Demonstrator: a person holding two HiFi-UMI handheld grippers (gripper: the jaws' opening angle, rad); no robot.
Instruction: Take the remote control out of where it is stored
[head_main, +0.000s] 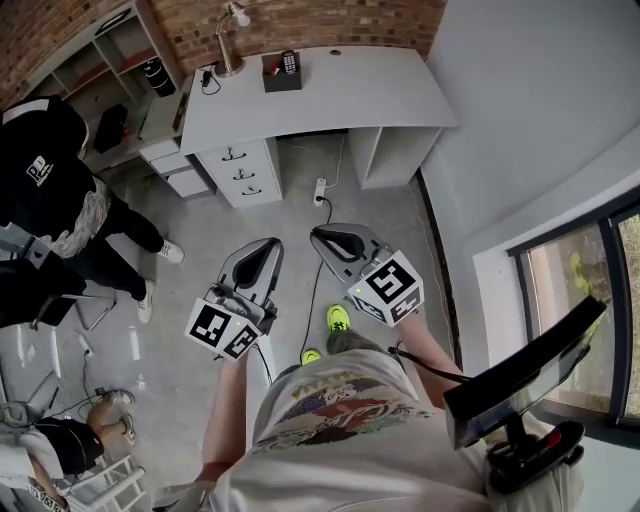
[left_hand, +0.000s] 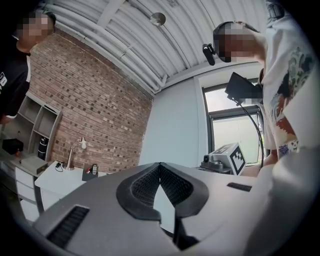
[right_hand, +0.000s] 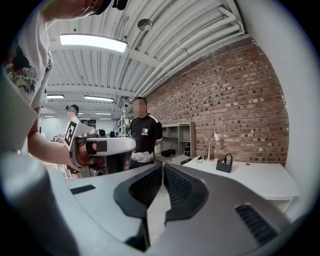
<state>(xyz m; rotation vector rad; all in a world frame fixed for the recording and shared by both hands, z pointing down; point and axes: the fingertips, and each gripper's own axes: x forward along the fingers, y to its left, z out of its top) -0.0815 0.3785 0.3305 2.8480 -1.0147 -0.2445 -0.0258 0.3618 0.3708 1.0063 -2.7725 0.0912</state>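
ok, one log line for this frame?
stage: pre-reach, away from desk | left gripper: shut, empty | right gripper: shut, empty | remote control: in holder on desk, untouched

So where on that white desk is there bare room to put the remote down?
The desk is bare from the black holder with the remote rightward to its right end, and along its front edge. Its left rear corner is crowded: lamp, cable.
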